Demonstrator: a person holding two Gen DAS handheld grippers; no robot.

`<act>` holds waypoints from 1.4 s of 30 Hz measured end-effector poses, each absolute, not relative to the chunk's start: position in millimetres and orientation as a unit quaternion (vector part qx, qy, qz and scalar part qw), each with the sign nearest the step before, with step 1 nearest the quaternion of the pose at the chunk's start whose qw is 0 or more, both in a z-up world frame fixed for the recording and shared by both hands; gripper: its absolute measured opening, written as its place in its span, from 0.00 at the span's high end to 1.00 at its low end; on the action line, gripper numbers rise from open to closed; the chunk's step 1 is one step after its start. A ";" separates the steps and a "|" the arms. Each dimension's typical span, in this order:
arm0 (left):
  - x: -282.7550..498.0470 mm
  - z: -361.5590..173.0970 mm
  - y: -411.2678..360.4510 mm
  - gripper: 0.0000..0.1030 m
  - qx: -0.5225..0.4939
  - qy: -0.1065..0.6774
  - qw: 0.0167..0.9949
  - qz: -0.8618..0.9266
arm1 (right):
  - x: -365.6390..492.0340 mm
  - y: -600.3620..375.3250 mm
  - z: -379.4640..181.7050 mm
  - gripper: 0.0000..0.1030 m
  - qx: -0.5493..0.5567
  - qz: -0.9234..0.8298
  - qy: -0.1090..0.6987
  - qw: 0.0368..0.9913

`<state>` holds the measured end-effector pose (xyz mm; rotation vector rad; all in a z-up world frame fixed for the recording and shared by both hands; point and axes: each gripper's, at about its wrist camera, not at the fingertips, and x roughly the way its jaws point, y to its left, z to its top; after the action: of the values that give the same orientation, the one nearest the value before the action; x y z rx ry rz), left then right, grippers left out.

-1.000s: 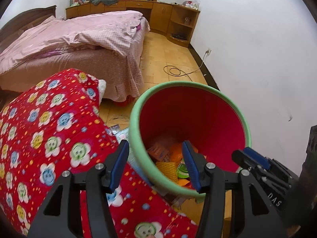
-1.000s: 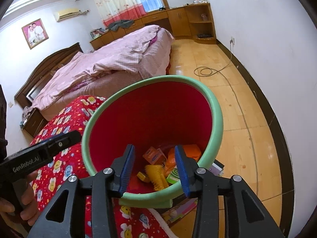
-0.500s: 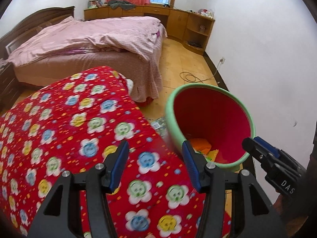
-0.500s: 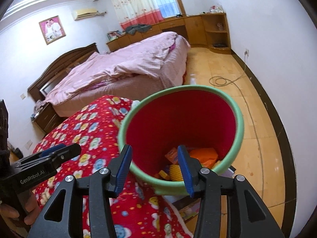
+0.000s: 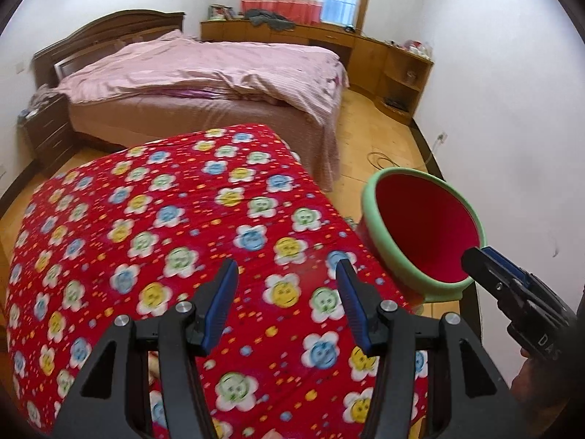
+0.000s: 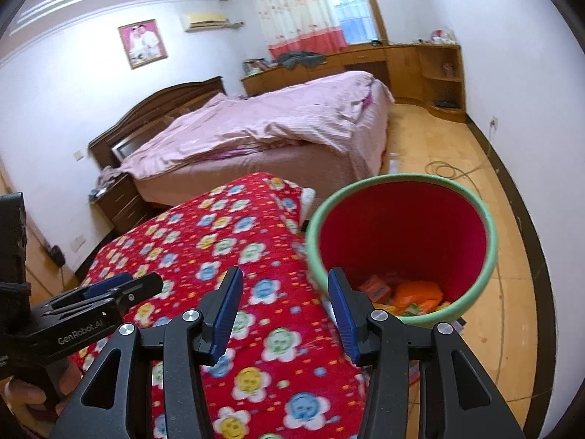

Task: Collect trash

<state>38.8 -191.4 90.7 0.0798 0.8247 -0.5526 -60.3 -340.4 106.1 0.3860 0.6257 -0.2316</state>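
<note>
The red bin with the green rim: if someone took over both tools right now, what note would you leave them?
Left hand-held gripper: open, empty, above the red flowered quilt.
Right hand-held gripper: open, empty, over the quilt's edge beside the bin.
The bin stands on the wooden floor next to the quilt; orange and yellow wrappers already lie inside.
Done: some trash is binned.
Left: no loose trash shows on the quilt; something flat pokes out at the bin's foot, too hidden to name, so check there.
</note>
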 end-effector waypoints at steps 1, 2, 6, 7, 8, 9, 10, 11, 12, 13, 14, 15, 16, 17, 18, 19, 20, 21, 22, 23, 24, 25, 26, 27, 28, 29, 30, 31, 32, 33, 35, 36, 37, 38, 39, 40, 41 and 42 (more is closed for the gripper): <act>36.8 91.1 -186.4 0.46 0.036 0.394 0.880 -0.262 | -59.3 -336.1 106.8 0.52 0.186 -0.109 0.305 0.928; 34.2 92.2 -178.9 0.46 0.032 0.393 0.883 -0.256 | -58.9 -329.6 107.8 0.51 0.184 -0.103 0.305 0.929; 27.4 94.6 -158.5 0.46 0.026 0.385 0.892 -0.236 | -57.1 -311.4 110.0 0.44 0.175 -0.087 0.306 0.932; 25.8 95.2 -153.4 0.46 0.027 0.383 0.894 -0.230 | -57.3 -307.2 110.5 0.44 0.173 -0.084 0.305 0.933; 23.7 95.5 -146.9 0.46 0.027 0.380 0.897 -0.223 | -56.7 -301.6 111.0 0.43 0.170 -0.079 0.306 0.934; 22.9 95.7 -143.1 0.46 0.026 0.380 0.898 -0.220 | -56.5 -297.0 111.6 0.43 0.168 -0.075 0.306 0.934; 21.7 95.6 -138.2 0.46 0.023 0.380 0.899 -0.215 | -56.0 -292.9 111.7 0.43 0.166 -0.072 0.306 0.935; 20.1 95.2 -131.9 0.46 0.020 0.379 0.901 -0.210 | -56.7 -290.3 111.8 0.43 0.164 -0.068 0.306 0.935; 18.5 94.7 -127.2 0.46 0.017 0.378 0.902 -0.205 | -57.0 -286.9 112.1 0.43 0.162 -0.065 0.305 0.936; 16.9 94.6 -124.3 0.46 0.016 0.378 0.904 -0.201 | -57.5 -283.6 112.3 0.43 0.159 -0.063 0.305 0.937; 15.1 94.1 -120.5 0.46 0.015 0.376 0.906 -0.196 | -57.6 -280.0 112.3 0.43 0.157 -0.060 0.304 0.938; 12.7 93.4 -115.3 0.46 0.014 0.374 0.908 -0.189 | -58.2 -276.3 111.9 0.43 0.155 -0.057 0.304 0.938; 12.1 92.8 -112.6 0.46 0.014 0.373 0.909 -0.185 | -58.4 -272.7 111.7 0.43 0.152 -0.054 0.303 0.939; 10.2 92.3 -109.0 0.46 0.014 0.372 0.910 -0.181 | -59.4 -270.4 111.3 0.43 0.150 -0.053 0.303 0.940; 8.3 92.1 -105.7 0.46 0.013 0.371 0.912 -0.177 | -60.3 -268.8 110.8 0.43 0.149 -0.052 0.303 0.940; 6.4 91.5 -101.1 0.46 0.011 0.370 0.913 -0.172 | -60.2 -266.0 110.2 0.43 0.147 -0.050 0.303 0.940; 5.1 91.1 -98.1 0.46 0.008 0.369 0.914 -0.167 | -60.2 -263.8 110.0 0.43 0.145 -0.050 0.302 0.941; 4.1 91.0 -95.9 0.46 0.007 0.368 0.915 -0.164 | -60.9 -262.1 109.8 0.43 0.144 -0.049 0.303 0.941; 3.3 90.5 -93.6 0.46 0.005 0.367 0.916 -0.160 | -60.8 -259.7 109.0 0.43 0.141 -0.049 0.302 0.941; 2.5 90.0 -91.1 0.46 0.005 0.366 0.917 -0.157 | -61.0 -257.7 108.3 0.43 0.139 -0.049 0.302 0.942; 1.3 89.2 -88.6 0.46 0.004 0.364 0.919 -0.152 | -61.2 -255.5 107.7 0.43 0.137 -0.049 0.303 0.942; 0.2 88.6 -86.9 0.46 0.004 0.363 0.920 -0.149 | -61.4 -254.1 107.1 0.43 0.135 -0.049 0.303 0.942; -0.1 88.0 -85.2 0.46 0.004 0.363 0.920 -0.147 | -61.4 -252.6 106.3 0.43 0.134 -0.050 0.303 0.942; -1.2 87.1 -83.9 0.46 0.004 0.362 0.921 -0.145 | -61.3 -250.8 105.1 0.43 0.133 -0.050 0.303 0.943; -2.3 86.4 -82.7 0.46 0.005 0.361 0.922 -0.142 | -61.4 -249.7 104.4 0.43 0.132 -0.050 0.303 0.943; -3.3 86.2 -82.3 0.46 0.006 0.360 0.922 -0.140 | -60.9 -248.4 103.5 0.43 0.131 -0.050 0.303 0.943; -4.0 85.8 -81.2 0.46 0.006 0.360 0.923 -0.138 | -60.6 -248.0 103.2 0.43 0.131 -0.050 0.304 0.942; -4.6 85.7 -80.2 0.46 0.007 0.359 0.923 -0.136 | -60.3 -247.4 102.5 0.43 0.131 -0.049 0.304 0.942; -4.9 85.8 -79.1 0.46 0.006 0.358 0.924 -0.134 | -60.1 -246.4 101.9 0.43 0.131 -0.049 0.305 0.942; -5.5 85.9 -77.9 0.46 0.006 0.357 0.925 -0.132 | -59.8 -245.4 101.6 0.43 0.131 -0.048 0.305 0.942; -6.3 86.6 -75.5 0.46 0.004 0.354 0.926 -0.129 | -59.6 -243.5 101.6 0.43 0.130 -0.047 0.305 0.942; -6.7 87.1 -74.3 0.46 0.003 0.352 0.927 -0.127 | -60.7 -243.4 102.3 0.43 0.129 -0.046 0.305 0.942; -7.0 87.5 -73.7 0.46 0.003 0.351 0.928 -0.126 | -60.3 -242.7 102.2 0.43 0.128 -0.046 0.305 0.943; -7.4 87.8 -73.3 0.46 0.002 0.350 0.929 -0.125 | -60.4 -242.3 102.4 0.43 0.127 -0.046 0.304 0.943; -7.9 88.3 -72.9 0.46 0.003 0.349 0.929 -0.124 | -60.9 -242.2 102.5 0.43 0.127 -0.046 0.304 0.943; -8.2 88.6 -72.7 0.46 0.003 0.348 0.930 -0.122 | -61.0 -242.1 102.7 0.43 0.127 -0.046 0.303 0.943; -8.6 88.9 -72.4 0.46 0.003 0.347 0.930 -0.122 | -60.8 -241.8 102.3 0.43 0.127 -0.046 0.303 0.943; -9.0 89.2 -72.2 0.46 0.003 0.346 0.930 -0.121 | -61.0 -241.6 102.5 0.43 0.127 -0.046 0.302 0.944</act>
<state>-9.0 -72.2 89.2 0.0063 0.7091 -0.2481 -61.0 -241.6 102.5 0.2594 0.6165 -0.0936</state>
